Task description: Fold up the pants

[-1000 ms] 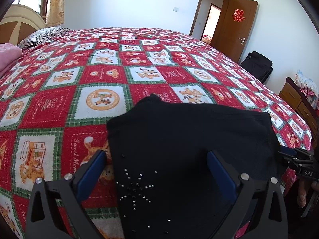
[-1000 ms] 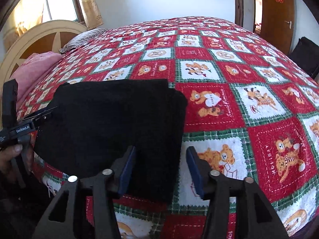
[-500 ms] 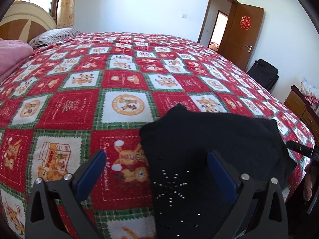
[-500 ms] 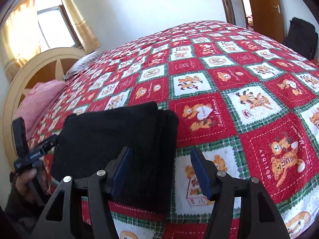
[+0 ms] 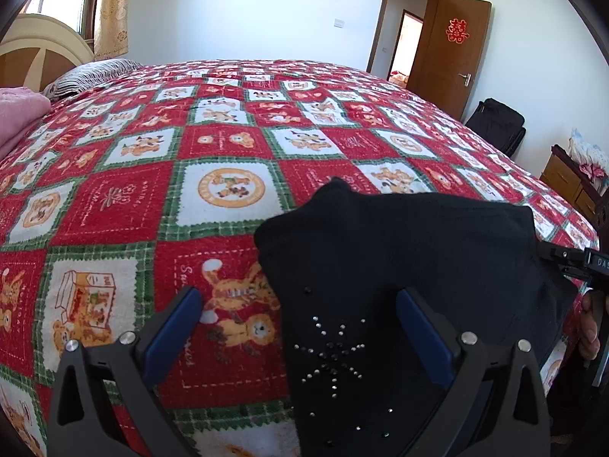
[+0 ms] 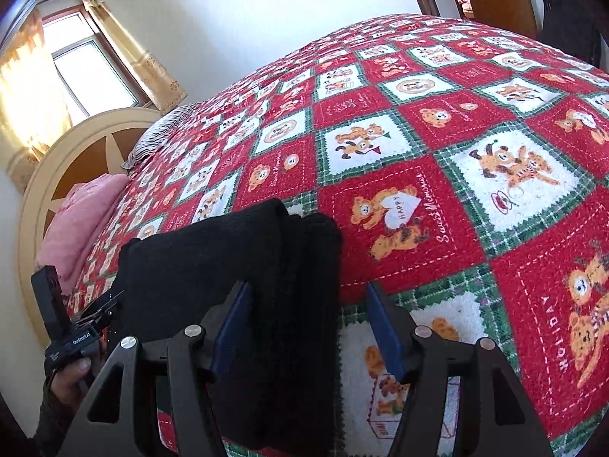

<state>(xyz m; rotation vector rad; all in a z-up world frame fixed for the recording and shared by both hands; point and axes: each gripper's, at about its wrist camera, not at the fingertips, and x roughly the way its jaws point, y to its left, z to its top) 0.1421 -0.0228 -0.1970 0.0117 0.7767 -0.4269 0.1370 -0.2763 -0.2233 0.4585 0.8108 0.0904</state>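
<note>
The black pants (image 5: 399, 251) lie folded into a compact stack near the bed's front edge, with a star of rhinestones (image 5: 335, 354) on top. They also show in the right wrist view (image 6: 236, 266). My left gripper (image 5: 297, 323) is open, held above the stack's left edge, with nothing between its fingers. My right gripper (image 6: 308, 327) is open over the stack's right edge, holding nothing. Each gripper shows in the other's view, the right one (image 5: 571, 262) at the far right and the left one (image 6: 76, 327) at the lower left.
The bed is covered by a red, green and white bear quilt (image 5: 190, 175). A pink blanket (image 6: 80, 228) and a striped pillow (image 5: 91, 76) lie by the headboard. A brown door (image 5: 449, 53), a black bag (image 5: 495, 122) and a wooden dresser (image 5: 571, 182) stand to the right.
Both grippers have drawn back and tilted, so the pants sit lower and further right in the left view. The right view has rolled. The pants stay folded on the bed.
</note>
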